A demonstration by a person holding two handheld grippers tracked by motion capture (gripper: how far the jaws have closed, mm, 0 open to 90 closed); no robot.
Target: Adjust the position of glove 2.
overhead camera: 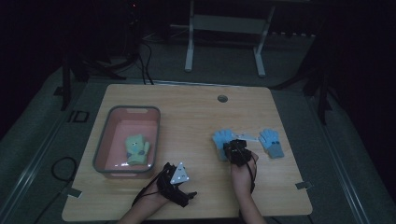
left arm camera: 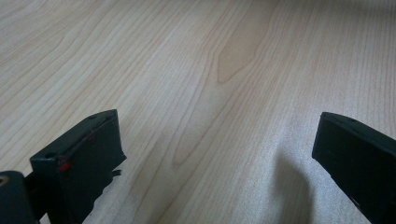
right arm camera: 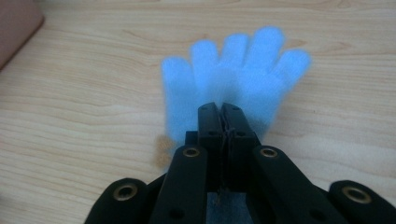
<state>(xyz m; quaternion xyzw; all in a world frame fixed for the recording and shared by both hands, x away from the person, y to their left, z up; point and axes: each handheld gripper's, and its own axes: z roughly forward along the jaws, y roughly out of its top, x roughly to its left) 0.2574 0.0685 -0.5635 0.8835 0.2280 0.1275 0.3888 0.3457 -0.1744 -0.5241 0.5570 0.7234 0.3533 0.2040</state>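
Observation:
A light blue glove (overhead camera: 223,137) lies flat on the wooden table (overhead camera: 187,112), right of centre, fingers pointing away from me. My right gripper (overhead camera: 235,149) sits over its palm end. In the right gripper view the black jaws are pressed together (right arm camera: 222,109) on the fabric at the base of the blue glove (right arm camera: 238,70). A second blue glove (overhead camera: 272,143) with a grey cuff lies just to the right. My left gripper (overhead camera: 182,186) rests near the front edge. Its jaws stand wide apart (left arm camera: 215,154) over bare wood, with nothing between them.
A pink bin (overhead camera: 133,108) with a grey rim stands at the left and holds a green glove (overhead camera: 137,149). Its corner shows at the top left of the right gripper view (right arm camera: 16,23). A round hole (overhead camera: 222,98) sits near the table's far edge.

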